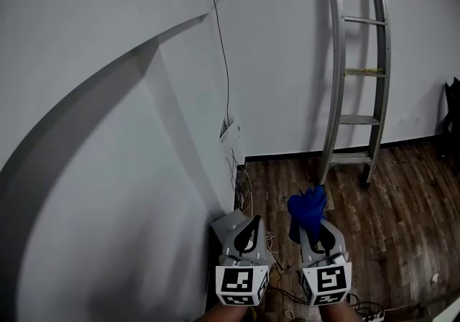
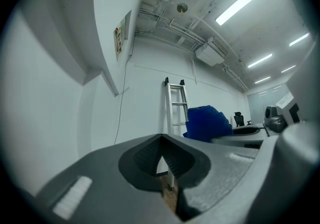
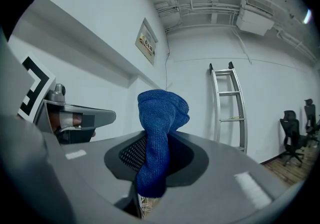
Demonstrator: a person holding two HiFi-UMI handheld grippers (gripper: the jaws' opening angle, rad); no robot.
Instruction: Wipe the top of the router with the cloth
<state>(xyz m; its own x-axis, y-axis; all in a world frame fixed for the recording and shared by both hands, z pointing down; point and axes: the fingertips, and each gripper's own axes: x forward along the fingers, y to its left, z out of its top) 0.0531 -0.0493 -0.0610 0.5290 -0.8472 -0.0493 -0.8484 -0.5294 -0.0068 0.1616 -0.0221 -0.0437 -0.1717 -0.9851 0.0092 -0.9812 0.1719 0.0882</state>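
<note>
The router [image 1: 229, 131] is a small white box fixed to the white wall, with a thin cable running up from it and more wires hanging below. My right gripper [image 1: 317, 225] is shut on a bunched blue cloth [image 1: 307, 206], which sticks up past the jaws in the right gripper view as a blue cloth [image 3: 159, 133]. My left gripper [image 1: 252, 221] is shut with nothing in it, its tips meeting in a point [image 2: 161, 141]. Both grippers are held low, side by side, well below the router and apart from it.
An aluminium ladder [image 1: 356, 69] leans on the back wall to the right. Loose cables [image 1: 248, 195] trail down the wall corner onto the dark wood floor [image 1: 406, 205]. A slanted ledge [image 1: 108, 76] juts from the left wall. An office chair [image 3: 290, 130] stands far right.
</note>
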